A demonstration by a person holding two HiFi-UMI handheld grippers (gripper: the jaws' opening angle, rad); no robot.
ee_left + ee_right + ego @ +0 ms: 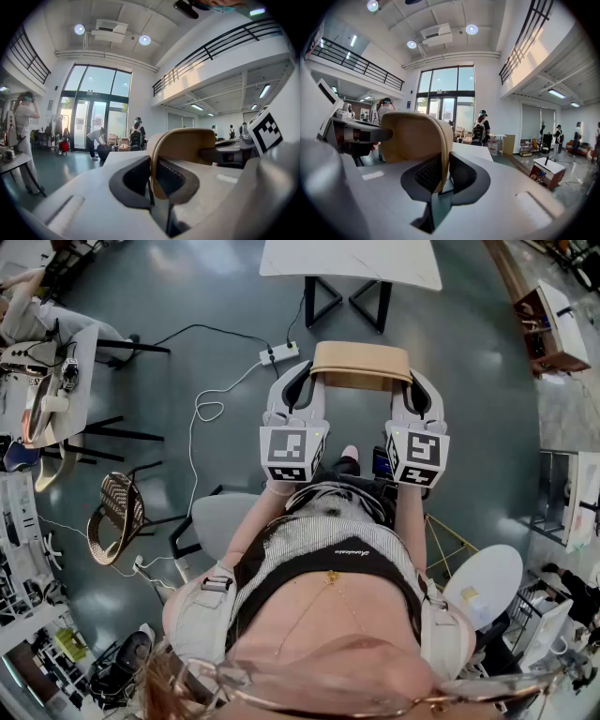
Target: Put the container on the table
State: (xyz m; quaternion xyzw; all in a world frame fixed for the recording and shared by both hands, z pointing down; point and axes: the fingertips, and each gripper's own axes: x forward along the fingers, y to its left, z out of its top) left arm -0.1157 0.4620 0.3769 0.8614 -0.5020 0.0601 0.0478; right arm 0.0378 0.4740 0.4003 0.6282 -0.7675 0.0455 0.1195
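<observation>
A tan open container hangs in the air in front of me, carried between both grippers over the grey floor. My left gripper is shut on its left wall and my right gripper is shut on its right wall. In the left gripper view the container has its rim clamped between the dark pads of the left gripper. The right gripper view shows the same container pinched by the right gripper. The white table stands further ahead, at the top of the head view.
A white power strip with a cable lies on the floor just ahead. A wicker chair stands at the left and a round white stool at the lower right. A wooden cabinet is at the right. People stand far off.
</observation>
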